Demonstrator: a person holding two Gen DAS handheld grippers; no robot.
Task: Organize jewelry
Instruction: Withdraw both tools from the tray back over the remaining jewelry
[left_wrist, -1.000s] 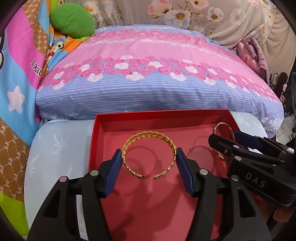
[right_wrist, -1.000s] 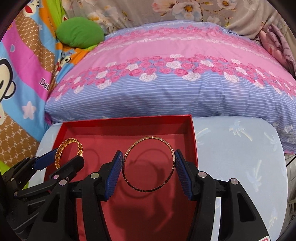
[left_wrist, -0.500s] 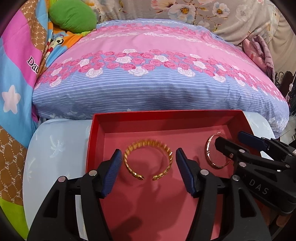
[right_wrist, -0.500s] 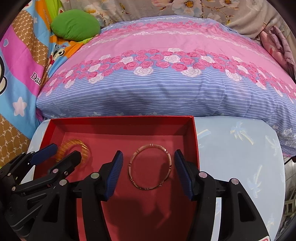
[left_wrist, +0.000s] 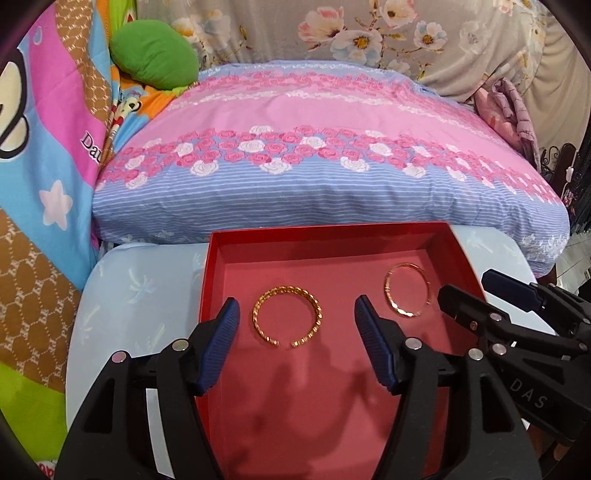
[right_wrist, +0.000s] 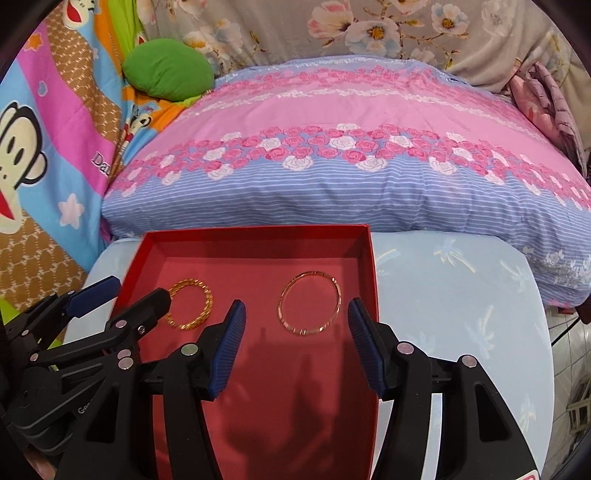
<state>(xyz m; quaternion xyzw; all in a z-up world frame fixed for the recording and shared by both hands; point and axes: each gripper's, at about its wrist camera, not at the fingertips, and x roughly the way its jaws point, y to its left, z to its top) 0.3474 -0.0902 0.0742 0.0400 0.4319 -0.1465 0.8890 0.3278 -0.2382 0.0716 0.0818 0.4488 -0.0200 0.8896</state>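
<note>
A shallow red box (left_wrist: 328, 230) (right_wrist: 258, 229) stands on a pale blue top. Two bracelets lie flat on its floor. The braided gold open cuff (left_wrist: 286, 288) (right_wrist: 209, 303) lies to the left and the thin rose-gold bangle (left_wrist: 387, 288) (right_wrist: 310, 273) to the right. My left gripper (left_wrist: 297, 314) (right_wrist: 138, 290) hovers over the cuff with its jaws opening. Its blue pads stand clear of the cuff on both sides. My right gripper (right_wrist: 295, 310) (left_wrist: 469, 284) hangs open over the bangle without touching it.
The pale blue printed top (left_wrist: 140, 295) (right_wrist: 461, 295) shows bare on both sides of the box. A big pink and blue rose-print pillow (left_wrist: 325, 155) lies right behind it. A green cushion (left_wrist: 155, 55) and a cartoon blanket (right_wrist: 48, 155) lie at the left.
Both grippers have let go of their bracelets, widened and drawn up and back. The cuff and the bangle, earlier between the pads, now lie flat on the box floor.
</note>
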